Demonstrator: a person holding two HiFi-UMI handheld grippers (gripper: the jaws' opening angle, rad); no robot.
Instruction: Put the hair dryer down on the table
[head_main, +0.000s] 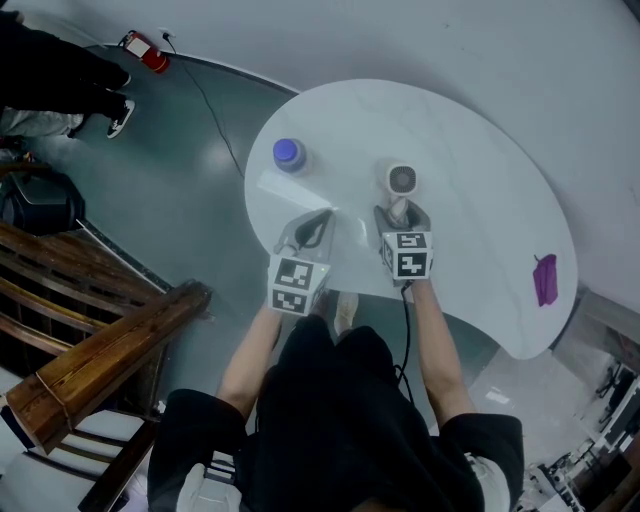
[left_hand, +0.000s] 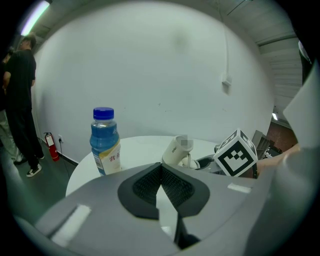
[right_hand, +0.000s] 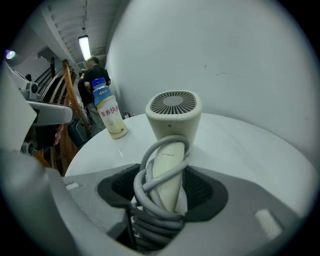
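Observation:
A cream hair dryer (head_main: 401, 180) lies on the white round table (head_main: 480, 200), its grille end away from me. Its handle, wrapped in grey cord, points back between the jaws of my right gripper (head_main: 402, 213). In the right gripper view the handle (right_hand: 167, 170) sits between the two dark pads, which stand wide on either side without pressing it; the right gripper (right_hand: 167, 187) is open. My left gripper (head_main: 318, 222) hovers over the table's near edge to the left, its jaws shut with nothing between them. In the left gripper view the hair dryer (left_hand: 176, 150) lies beyond those jaws.
A blue-capped bottle (head_main: 289, 154) stands on the table to the left of the dryer. A purple object (head_main: 545, 279) lies near the right rim. A wooden bench (head_main: 100, 350) is at lower left. A person (head_main: 60, 80) stands far left beside a red fire extinguisher (head_main: 146, 51).

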